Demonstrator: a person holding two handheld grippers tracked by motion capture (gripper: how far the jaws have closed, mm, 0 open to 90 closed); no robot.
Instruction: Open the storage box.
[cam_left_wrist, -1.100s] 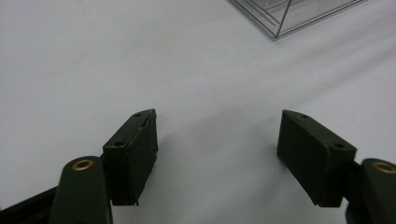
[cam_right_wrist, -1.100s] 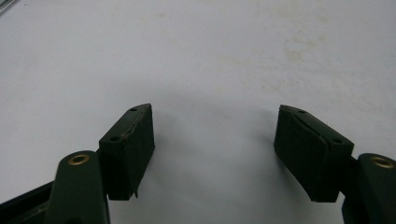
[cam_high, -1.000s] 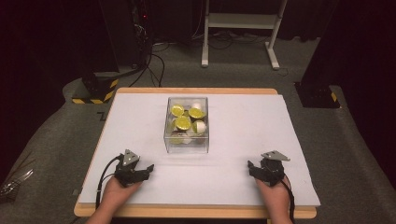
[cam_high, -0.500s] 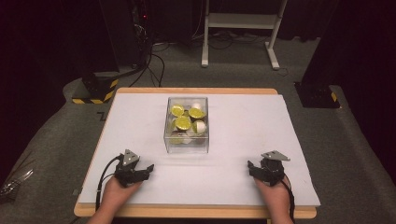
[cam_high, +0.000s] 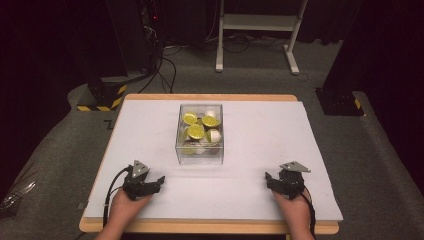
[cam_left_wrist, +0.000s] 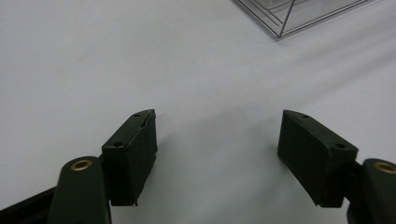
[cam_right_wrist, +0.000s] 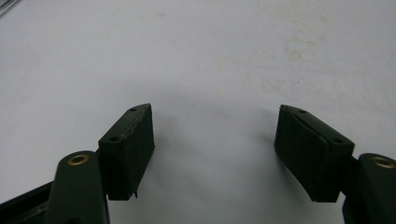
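A clear, straight-walled plastic box (cam_high: 199, 134) is seen standing on the white sheet that covers the table (cam_high: 150, 200), roughly midway across it and toward the far half; yellow-green rounded pieces (cam_high: 195, 131) and a few pale, whitish ones (cam_high: 214, 135) are heaped inside it, their exact kind not to be made out. The sheet is smooth and matte, faintly stained in the right gripper view, and a pale wooden rim is left bare along the near and far edges. The left tool (cam_high: 161, 179) is rested near the front left of the sheet and the right tool (cam_high: 268, 176) near the front right, each held by a hand (cam_high: 128, 210) at the near edge. In both gripper views the black, blocky, flat-faced jaws are shown standing well apart with nothing but bare sheet between them. A corner of the box (cam_left_wrist: 299, 14) is caught at the top of the left gripper view. Wide open sheet is left between each tool and the box, with nothing lying in that stretch. Beyond the table, cables, a white frame (cam_high: 260, 22) and a yellow-and-black striped base (cam_high: 100, 100) are set on the grey floor.
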